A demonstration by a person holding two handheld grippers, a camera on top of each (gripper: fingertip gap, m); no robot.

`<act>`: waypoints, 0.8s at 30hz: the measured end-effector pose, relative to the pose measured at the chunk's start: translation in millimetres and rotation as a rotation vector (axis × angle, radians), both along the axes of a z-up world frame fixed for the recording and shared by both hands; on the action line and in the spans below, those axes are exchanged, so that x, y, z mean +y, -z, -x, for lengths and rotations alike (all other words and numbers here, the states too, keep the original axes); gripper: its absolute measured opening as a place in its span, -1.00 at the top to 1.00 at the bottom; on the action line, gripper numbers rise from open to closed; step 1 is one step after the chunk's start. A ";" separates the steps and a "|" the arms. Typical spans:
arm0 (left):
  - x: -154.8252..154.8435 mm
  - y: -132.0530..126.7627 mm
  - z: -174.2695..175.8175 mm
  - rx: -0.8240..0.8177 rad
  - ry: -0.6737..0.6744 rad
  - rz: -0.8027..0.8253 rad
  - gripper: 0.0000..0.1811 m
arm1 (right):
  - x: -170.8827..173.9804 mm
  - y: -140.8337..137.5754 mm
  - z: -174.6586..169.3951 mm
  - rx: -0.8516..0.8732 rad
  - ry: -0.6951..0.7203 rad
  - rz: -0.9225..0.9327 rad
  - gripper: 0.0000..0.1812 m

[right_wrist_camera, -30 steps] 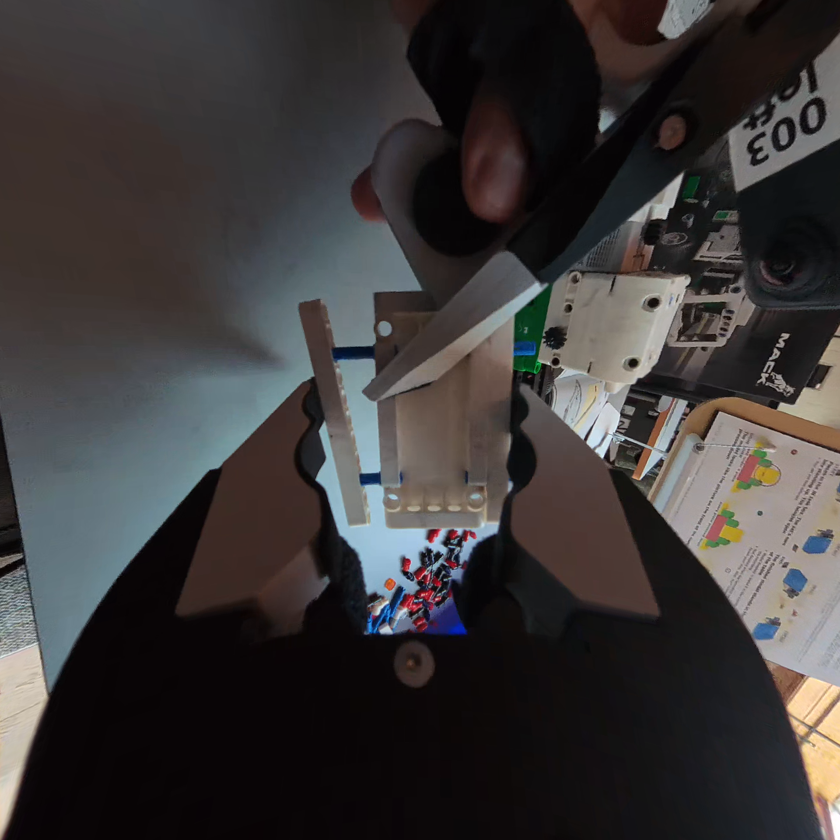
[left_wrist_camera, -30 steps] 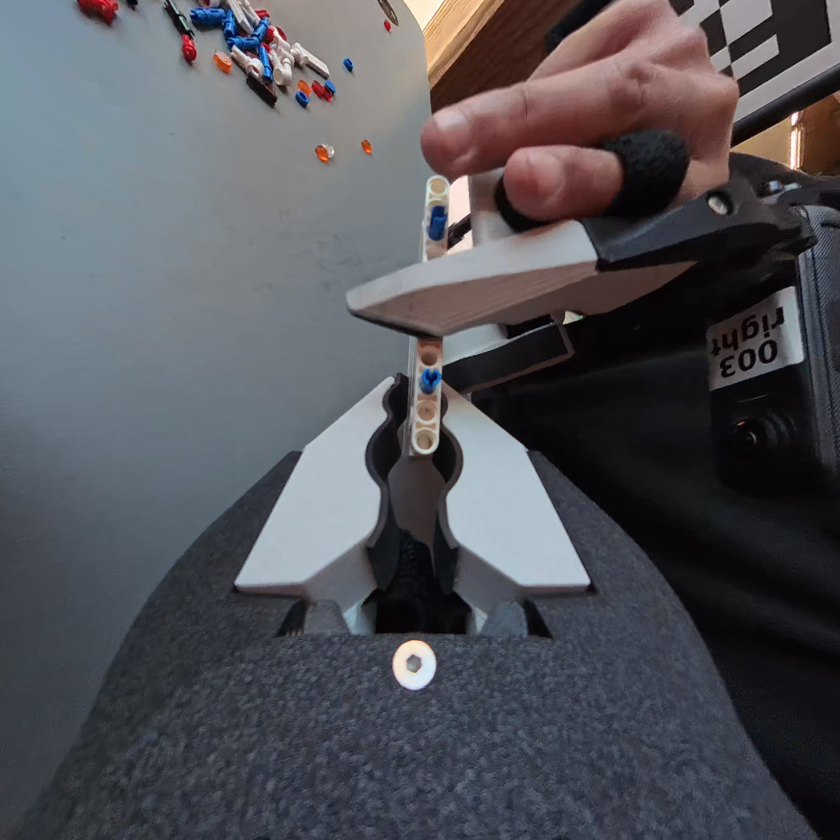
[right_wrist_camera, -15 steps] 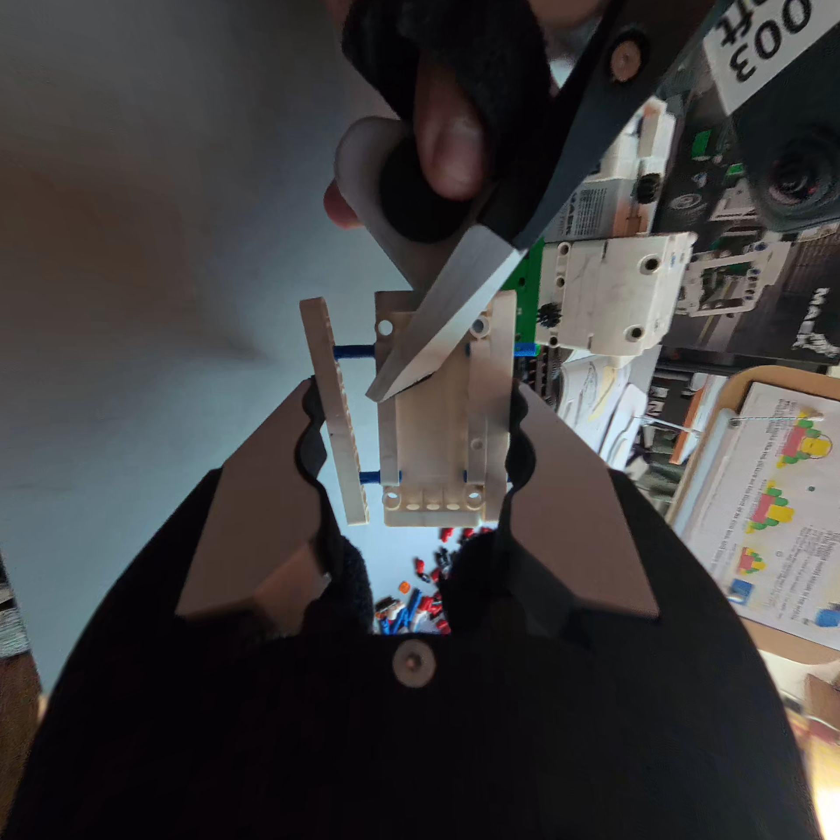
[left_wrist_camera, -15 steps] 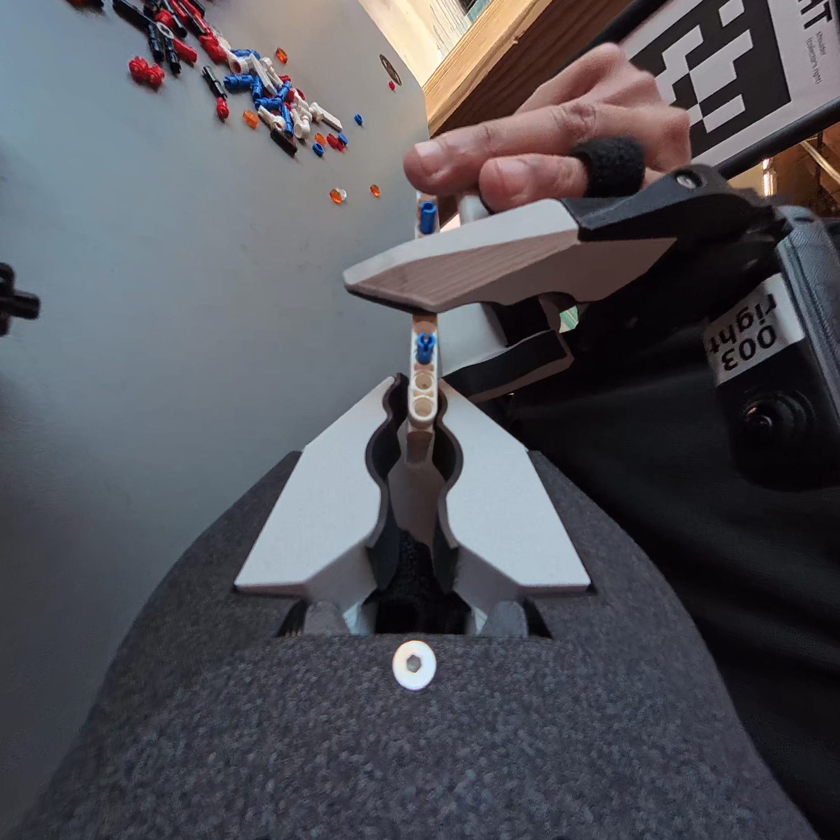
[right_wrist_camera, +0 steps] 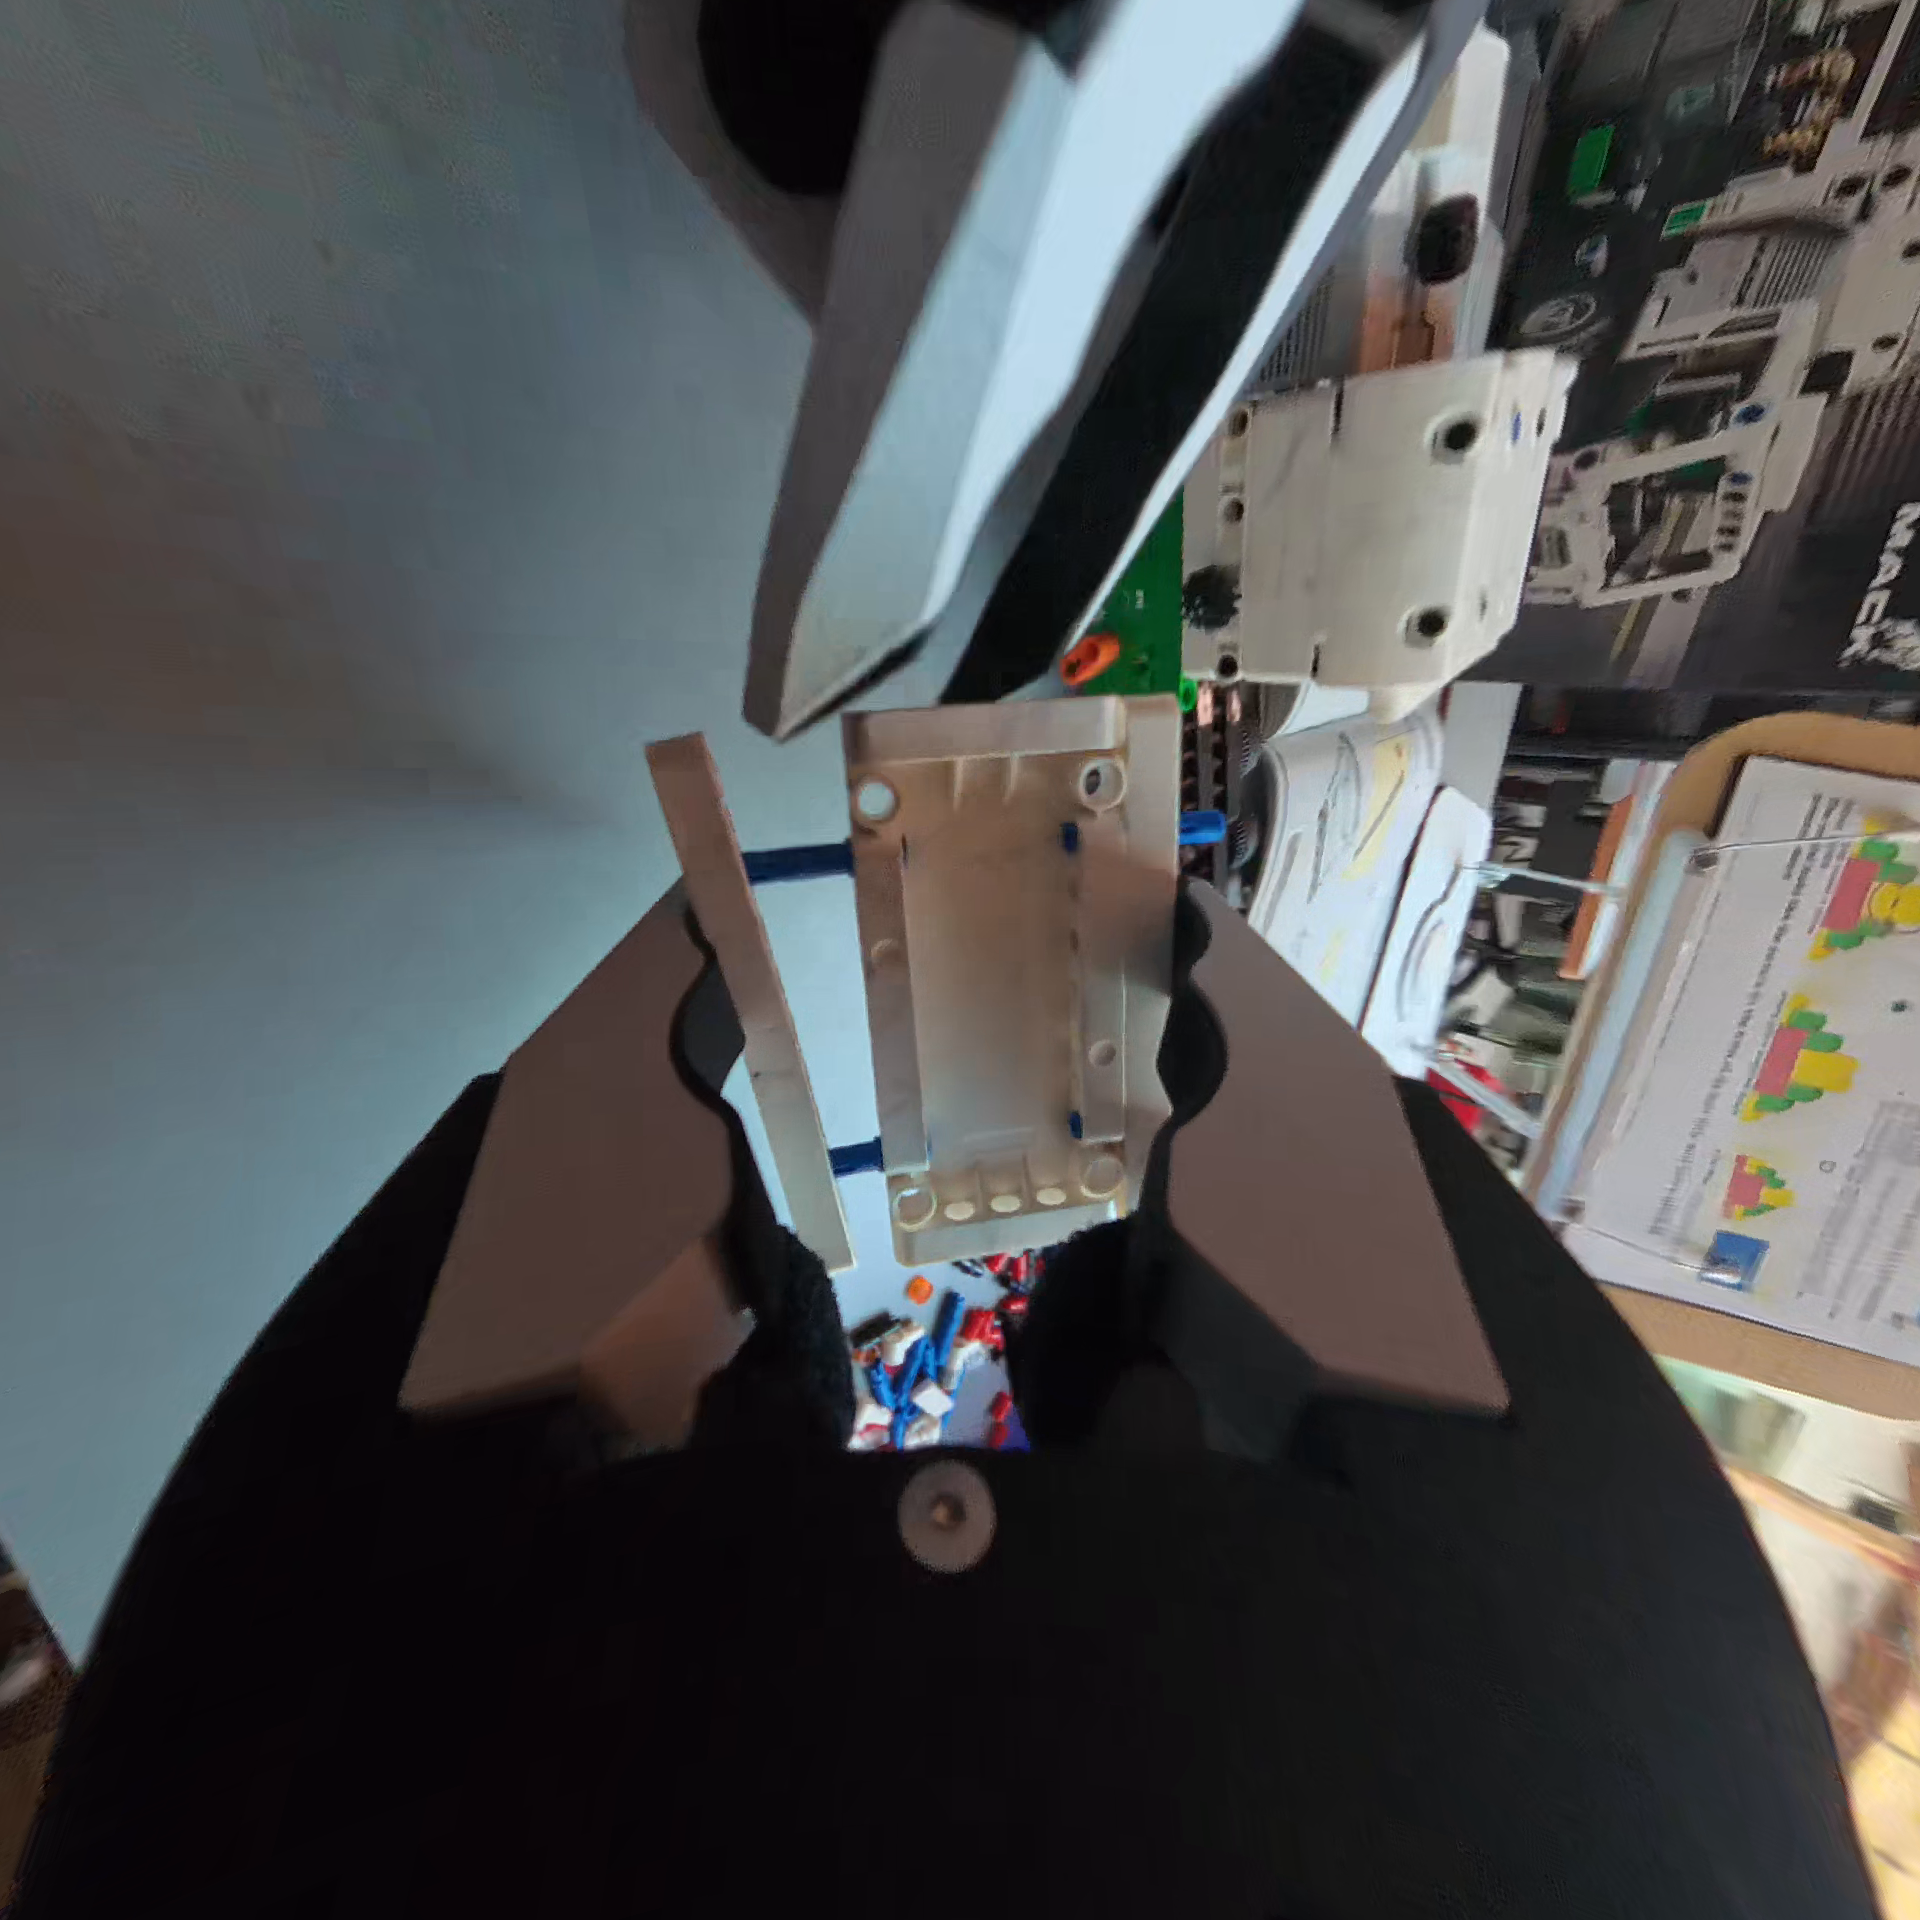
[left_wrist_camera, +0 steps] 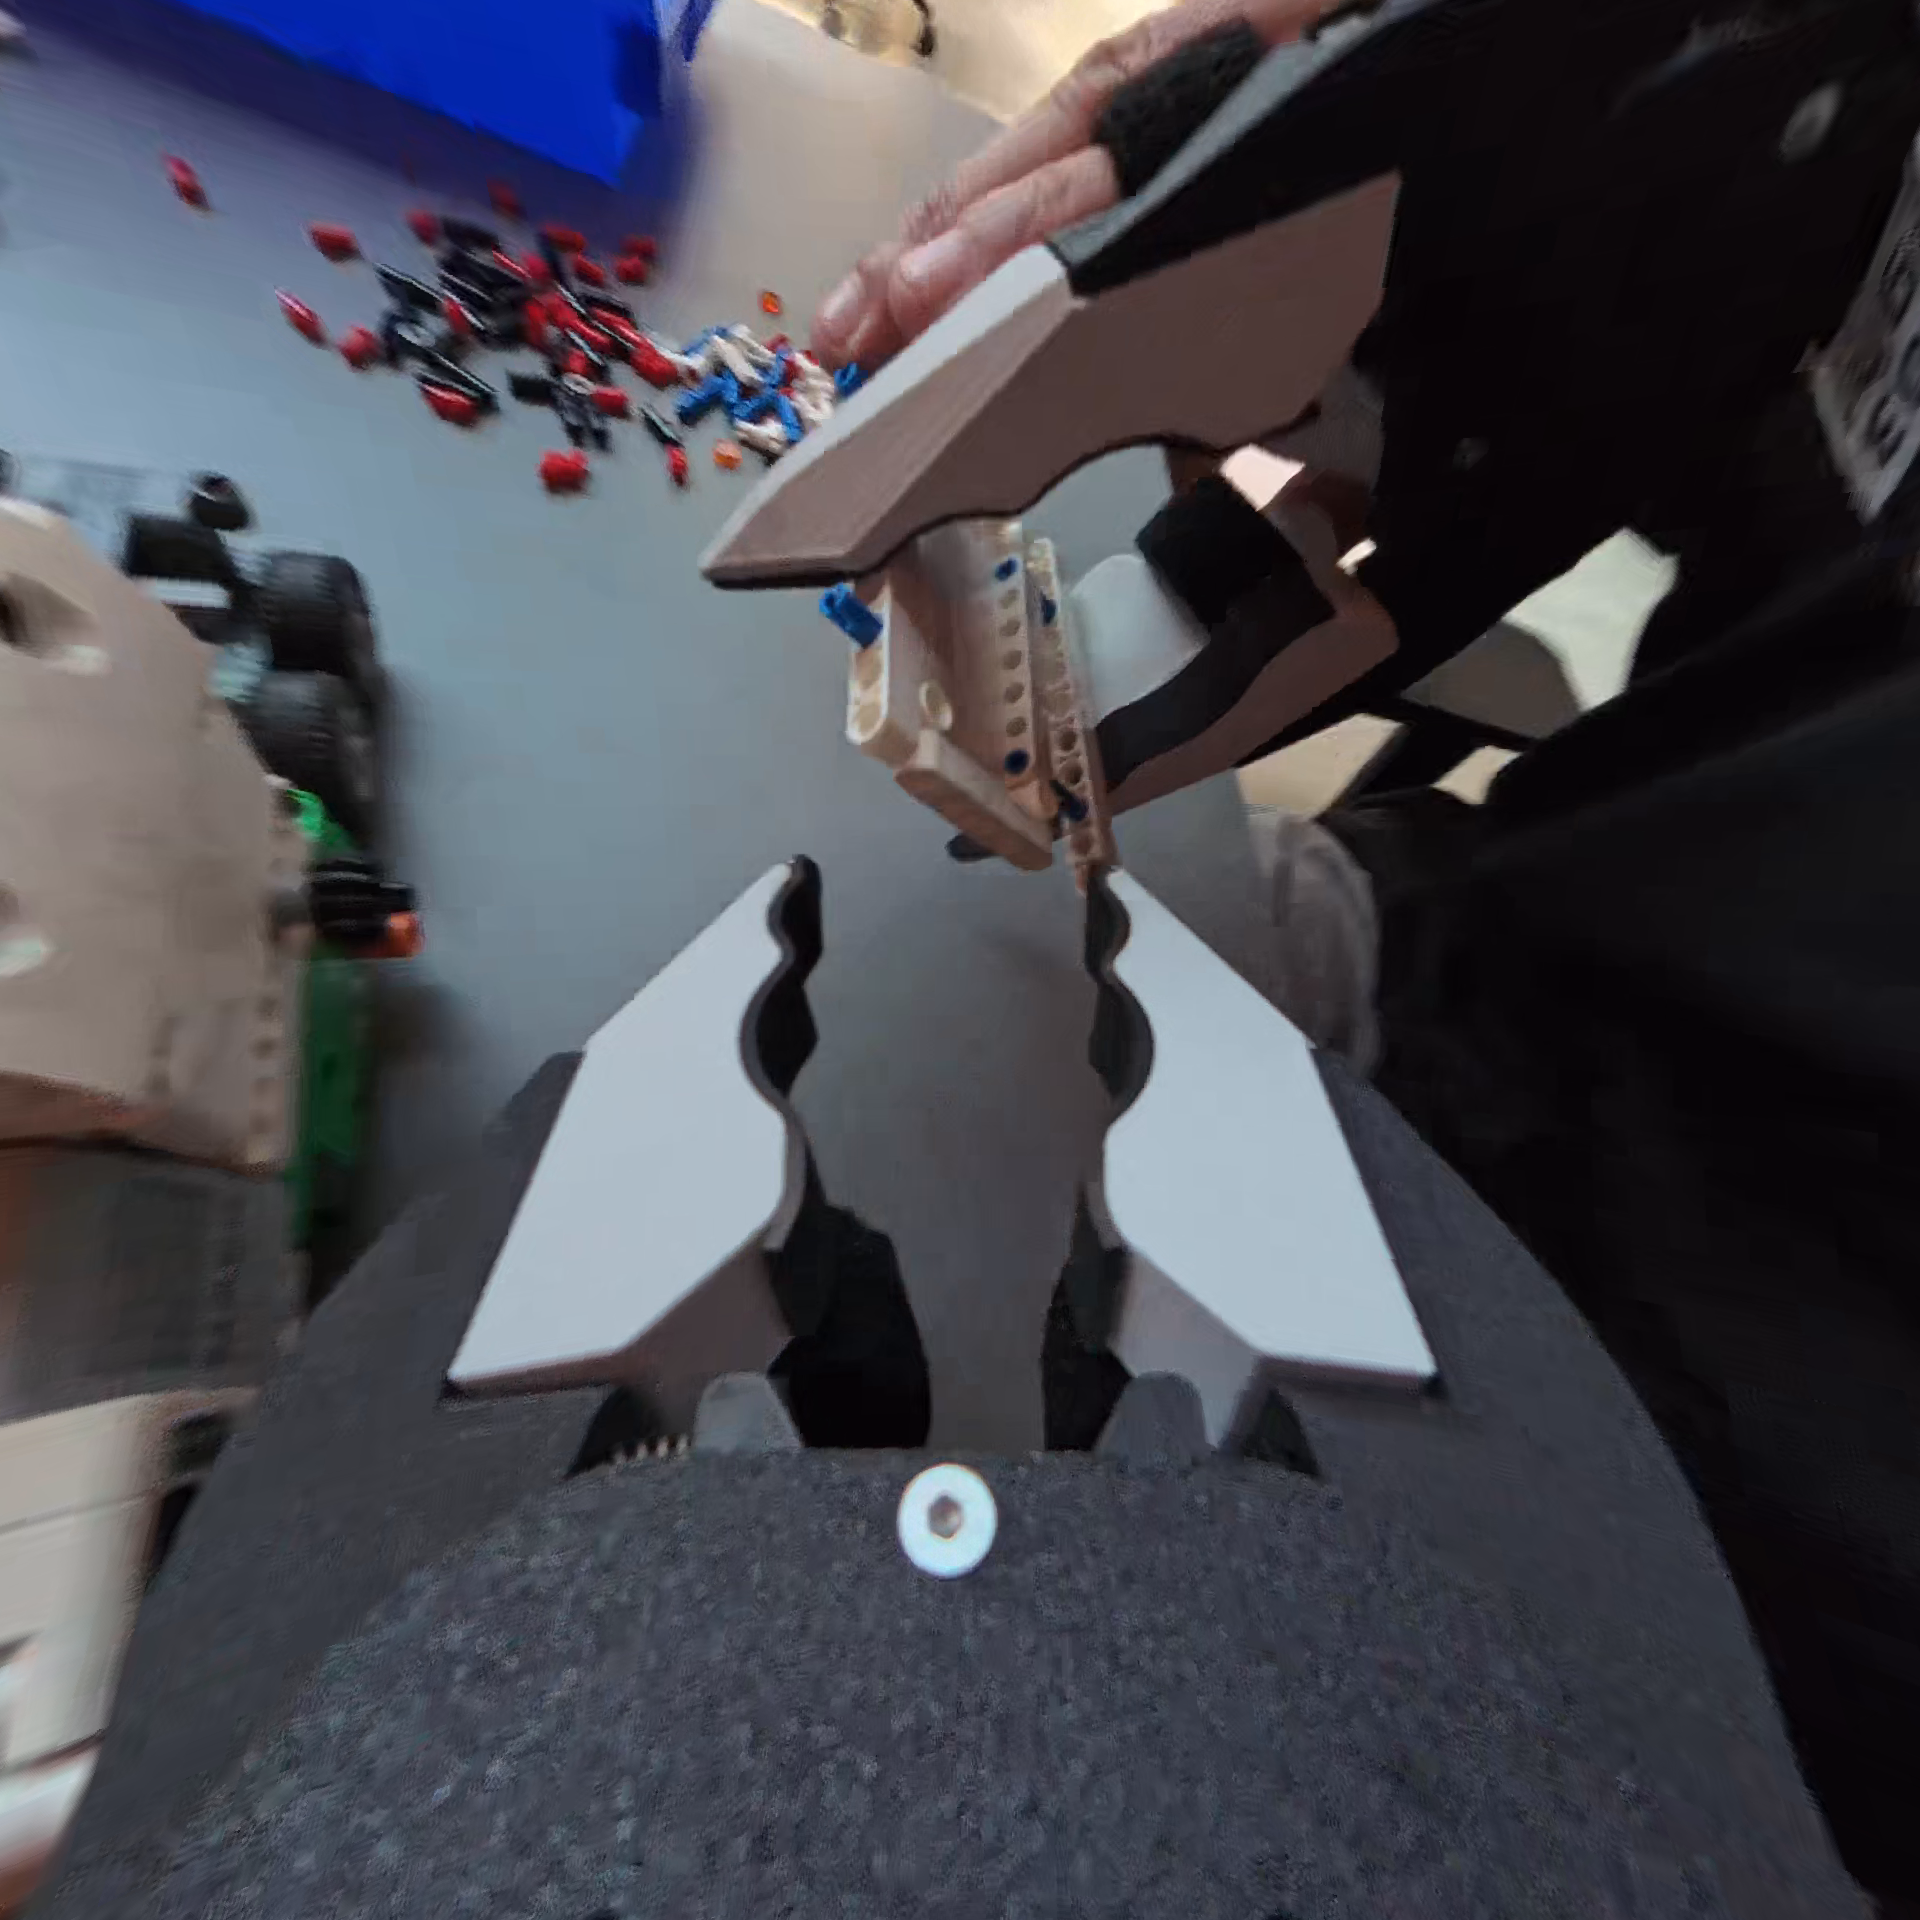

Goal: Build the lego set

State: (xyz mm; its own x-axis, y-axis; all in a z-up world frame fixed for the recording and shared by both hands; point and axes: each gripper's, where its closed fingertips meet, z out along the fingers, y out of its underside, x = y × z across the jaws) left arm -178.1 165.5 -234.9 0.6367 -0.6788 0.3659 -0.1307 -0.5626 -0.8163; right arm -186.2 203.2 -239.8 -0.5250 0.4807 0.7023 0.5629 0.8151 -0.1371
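So the white lego sub-assembly (right_wrist_camera: 997,977), a flat rectangular panel w/ a long white beam (right_wrist_camera: 748,997) hanging off its left side on two blue pins, sits dead centre of the right wrist view. Right gripper (right_wrist_camera: 940,935) is clamped on it: left finger pad against the loose beam, right pad against the panel's right edge. Beam is tilted, closer to the panel at the bottom pin than at the top one.

In the left wrist view the same assembly (left_wrist_camera: 977,707) shows in the upper middle, seen edge-on, hole rows visible, blue pin poking out its left side, pinched betw the other gripper's fingers. Left gripper (left_wrist_camera: 951,883) is spread wide w/ nothing betw its fingers; its right tip is just below the assembly's bottom corner, can't tell if touching. A person's hand (left_wrist_camera: 997,218) wraps the right gripper at upper right.

Farther out: grey tabletop (left_wrist_camera: 582,665) w/ a scatter of small red, black, blue and white loose lego parts (left_wrist_camera: 582,343) in the upper left of the left view. Blurry white-and-green truck model w/ black tyres (left_wrist_camera: 208,831) on the left edge. In the right view, a white boxy lego block (right_wrist_camera: 1371,530) at upper right, and printed instruction sheets on a wooden tray (right_wrist_camera: 1766,1091) at right.
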 end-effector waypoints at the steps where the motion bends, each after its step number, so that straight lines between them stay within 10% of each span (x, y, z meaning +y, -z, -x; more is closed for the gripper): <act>1: 5.2 -0.5 8.0 0.081 -0.027 -0.073 0.30 | 0.8 0.3 -1.0 0.006 0.015 0.072 0.11; 6: 13.3 11.0 4.9 0.474 -0.047 -0.374 -0.30 | 0.7 0.7 -0.5 0.036 0.030 0.140 0.11; 12: 16.0 3.7 -0.9 0.577 -0.087 -0.531 0.08 | -4.2 8.7 3.0 0.038 0.020 0.106 0.11; 24: 17.0 12.8 4.2 0.652 -0.103 -0.499 0.11 | -1.2 12.9 3.4 0.028 0.017 0.014 0.12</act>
